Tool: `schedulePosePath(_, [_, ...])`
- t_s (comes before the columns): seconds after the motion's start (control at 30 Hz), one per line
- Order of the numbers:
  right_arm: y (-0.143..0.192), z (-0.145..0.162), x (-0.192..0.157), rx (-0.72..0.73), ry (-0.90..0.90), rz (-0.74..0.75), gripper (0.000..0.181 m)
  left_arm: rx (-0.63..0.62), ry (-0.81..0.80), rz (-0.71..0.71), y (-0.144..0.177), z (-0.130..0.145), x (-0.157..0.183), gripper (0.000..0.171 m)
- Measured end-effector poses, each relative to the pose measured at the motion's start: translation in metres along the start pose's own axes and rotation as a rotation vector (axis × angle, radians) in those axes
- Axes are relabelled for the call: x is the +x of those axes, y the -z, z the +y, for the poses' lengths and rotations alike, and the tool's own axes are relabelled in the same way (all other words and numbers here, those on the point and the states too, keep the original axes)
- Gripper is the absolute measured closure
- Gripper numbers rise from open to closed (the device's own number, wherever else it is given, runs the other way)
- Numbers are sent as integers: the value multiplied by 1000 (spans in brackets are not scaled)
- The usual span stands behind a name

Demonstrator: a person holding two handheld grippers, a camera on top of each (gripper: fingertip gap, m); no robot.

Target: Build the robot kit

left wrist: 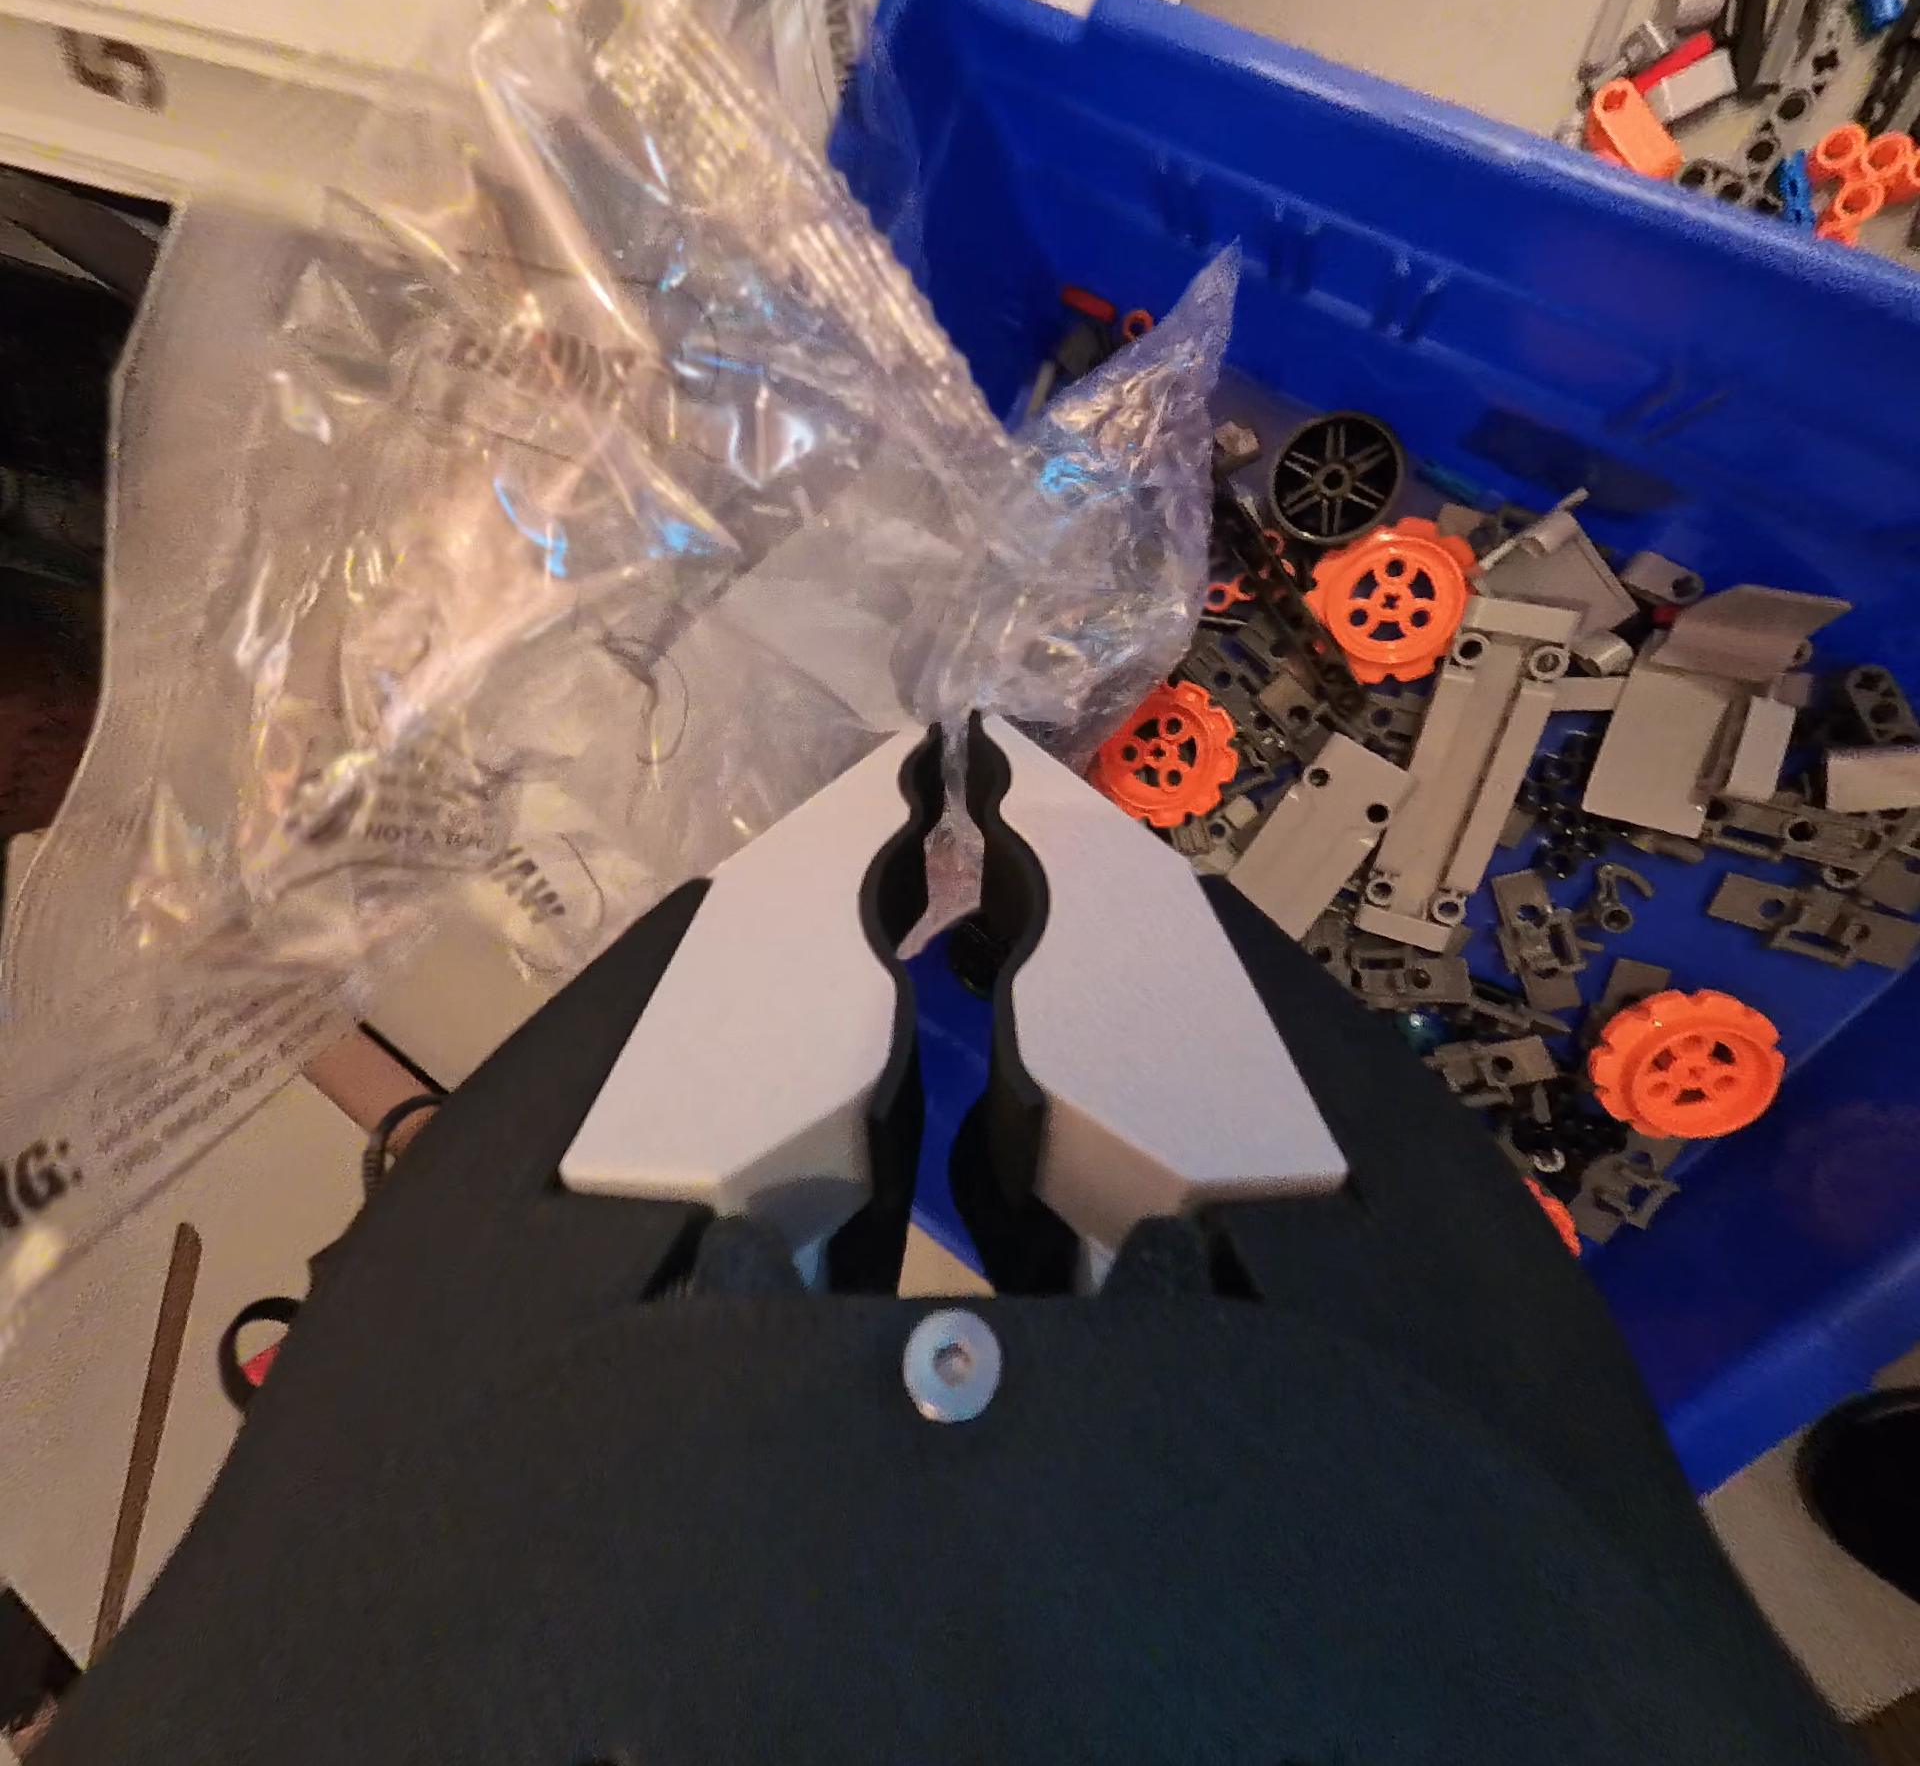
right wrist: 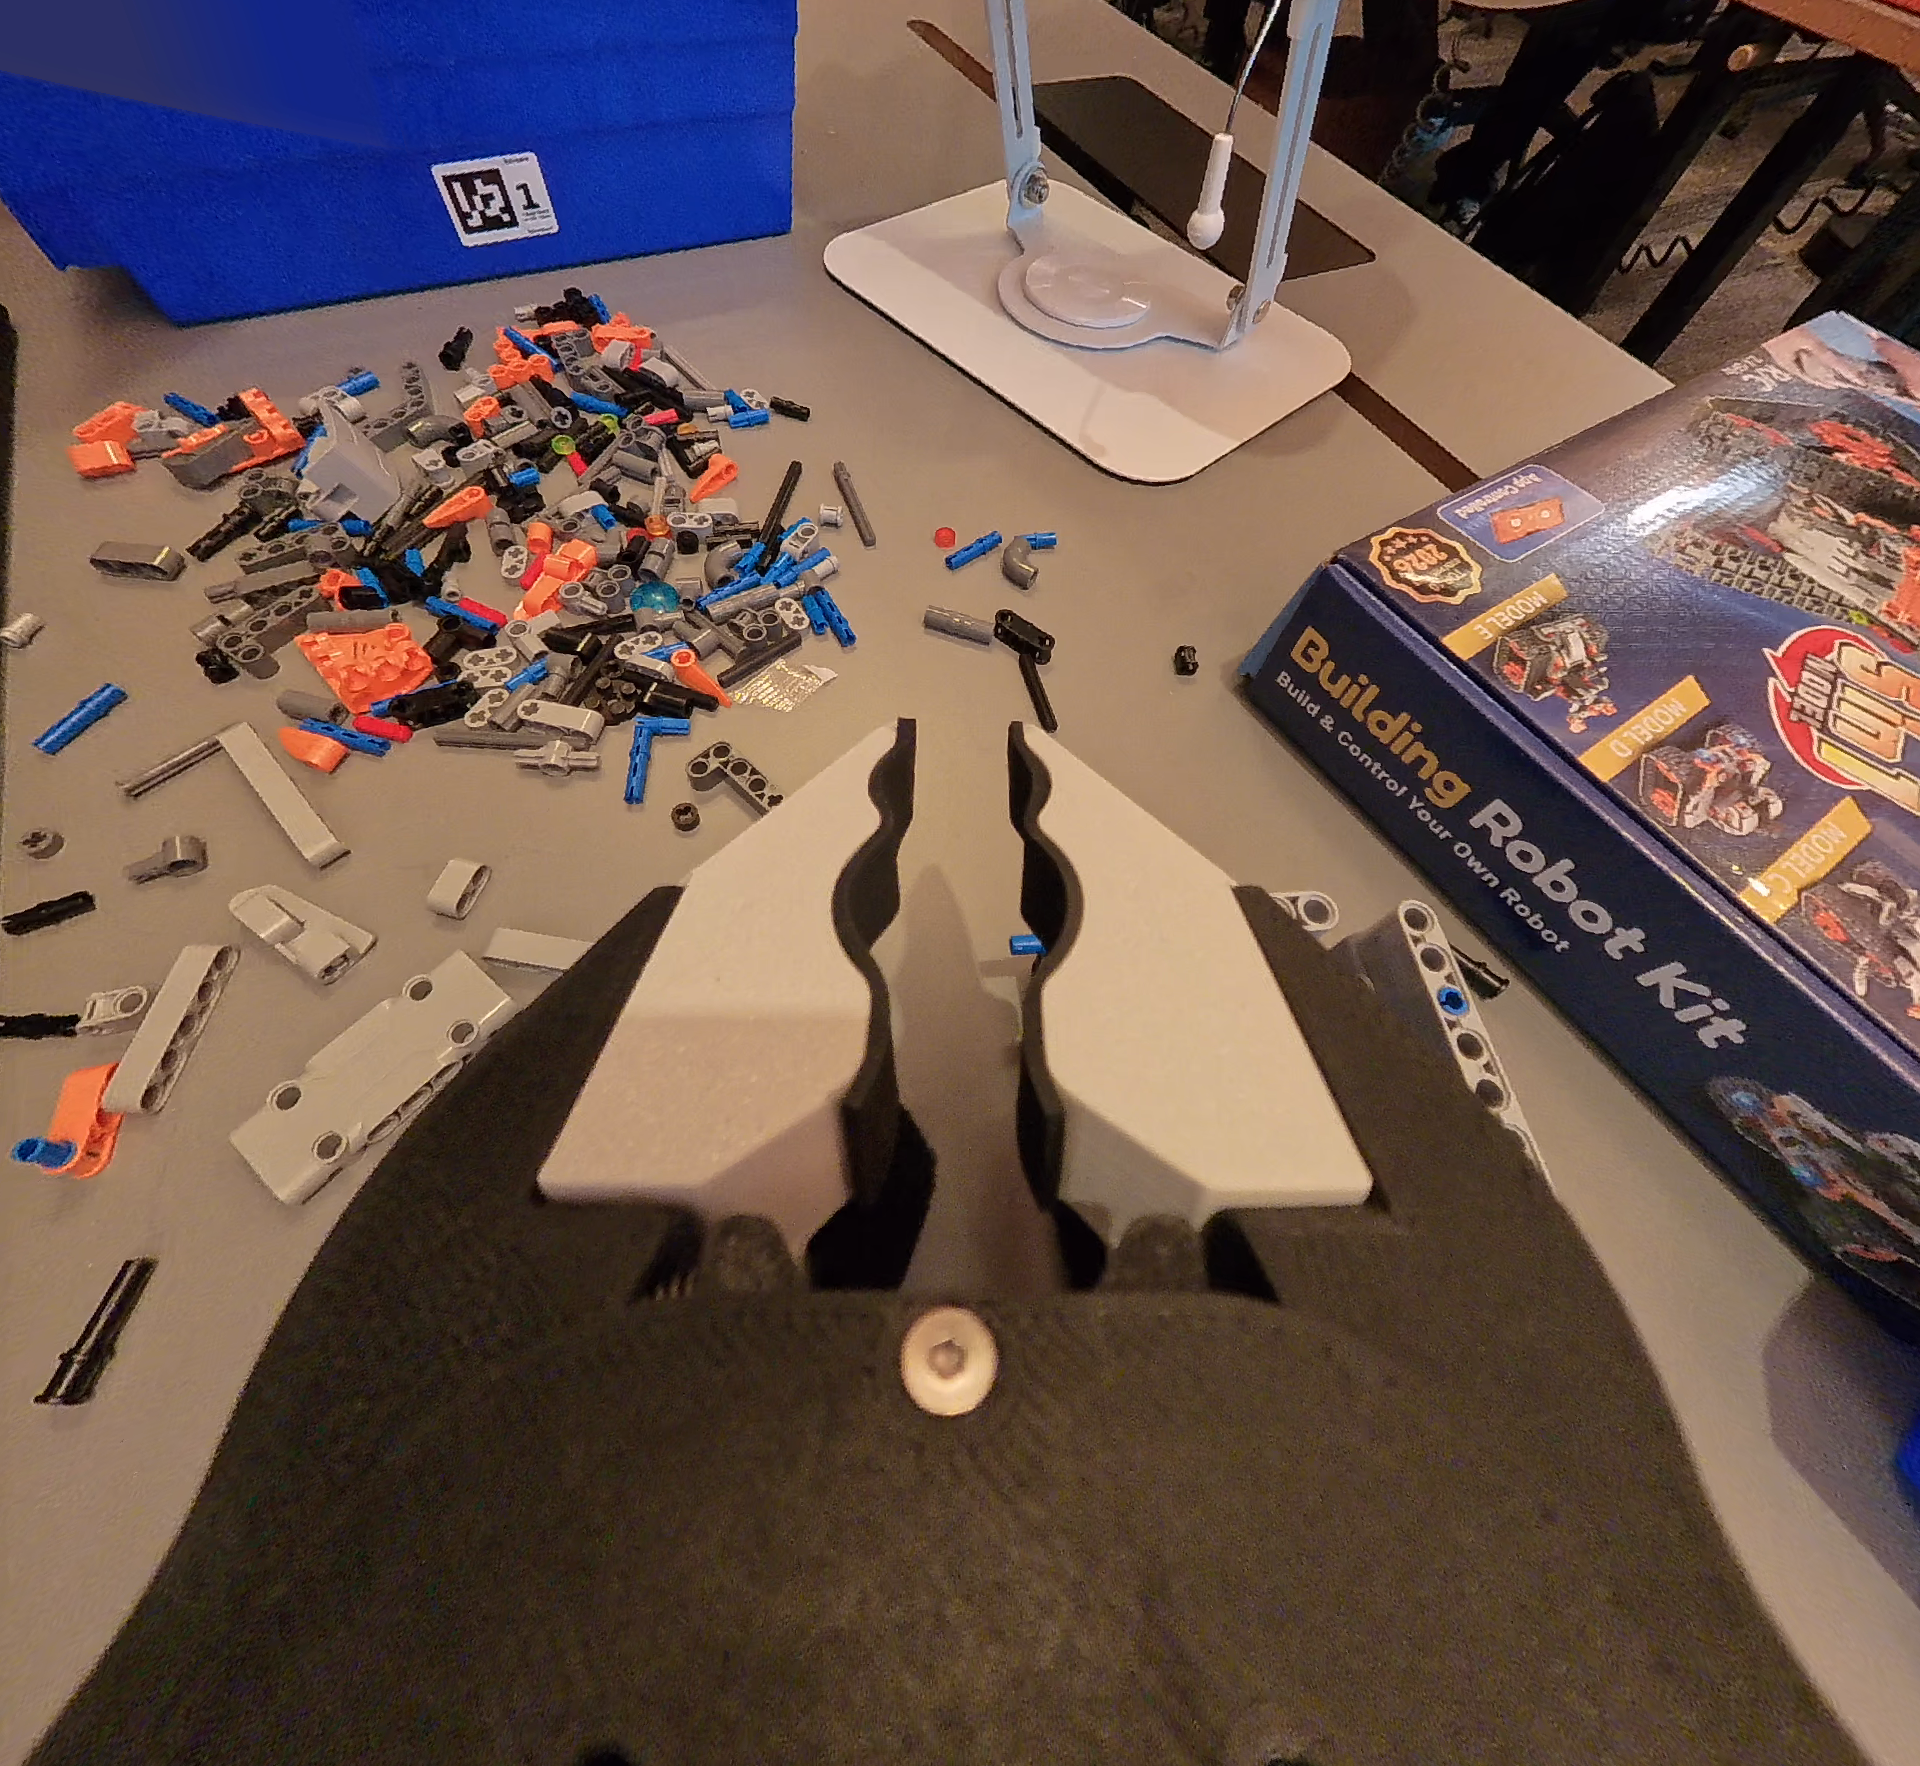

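Grey desk (right wrist: 1195,553) carries everything. From the left wrist view, the left gripper (left wrist: 956,740) pinches a corner of an empty clear plastic bag (left wrist: 540,490) beside the blue bin (left wrist: 1351,189) full of building pieces (left wrist: 1507,760). The thin film could slip out. From the right wrist view, the right gripper (right wrist: 961,729) is narrowly open, holding nothing, above loose pieces (right wrist: 499,553) near a kit box (right wrist: 1662,729); lowering could scatter them.
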State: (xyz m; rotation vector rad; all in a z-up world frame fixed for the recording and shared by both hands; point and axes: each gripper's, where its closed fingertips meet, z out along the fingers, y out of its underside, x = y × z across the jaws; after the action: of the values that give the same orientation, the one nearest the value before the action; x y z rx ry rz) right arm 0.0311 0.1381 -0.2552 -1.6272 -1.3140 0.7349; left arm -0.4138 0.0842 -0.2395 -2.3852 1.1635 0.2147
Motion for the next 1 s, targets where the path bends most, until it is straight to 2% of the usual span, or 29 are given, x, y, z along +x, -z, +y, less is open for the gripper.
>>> schedulePosePath(0.27, [0,0,0,-3,7,5,165,51,34,-65,7,-20,-22,171])
schedulePosePath(1.0, [-1,0,1,-8,10,14,166,106,91,-148,15,-31,-51,171])
